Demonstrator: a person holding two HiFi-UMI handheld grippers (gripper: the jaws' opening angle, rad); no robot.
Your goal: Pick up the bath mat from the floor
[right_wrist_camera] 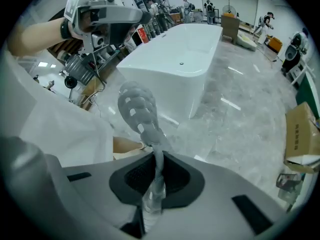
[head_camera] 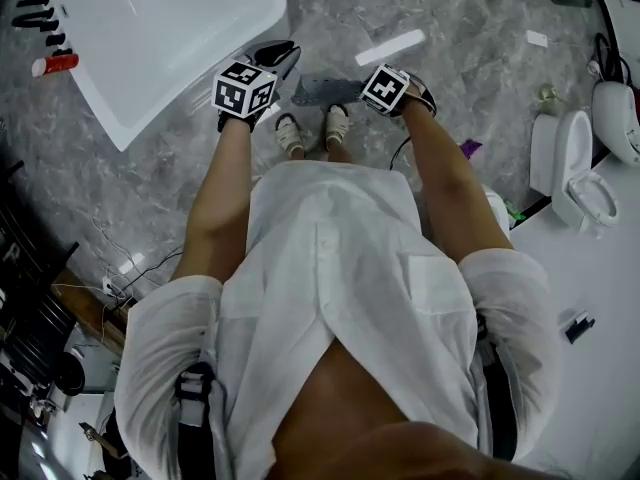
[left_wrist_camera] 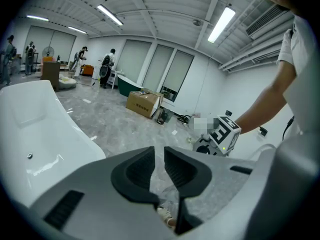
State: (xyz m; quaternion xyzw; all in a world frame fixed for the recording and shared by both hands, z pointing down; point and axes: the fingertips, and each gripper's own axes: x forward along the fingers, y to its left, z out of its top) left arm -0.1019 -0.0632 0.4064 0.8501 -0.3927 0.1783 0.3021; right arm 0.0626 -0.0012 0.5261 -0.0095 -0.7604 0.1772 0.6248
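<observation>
The bath mat is a grey, floppy sheet with holes, held up off the floor in front of the person's knees. My right gripper is shut on its edge. In the right gripper view the mat rises edge-on out of my right gripper's pads and curls over. My left gripper hovers just left of the mat, apart from it. In the left gripper view my left gripper has its jaws a narrow gap apart with only floor showing between them. The right gripper's marker cube faces it.
A white bathtub stands at the left, close to the left gripper. A toilet is at the right. The person's sandalled feet stand on the grey marble floor below the mat. A cardboard box and several people are far off.
</observation>
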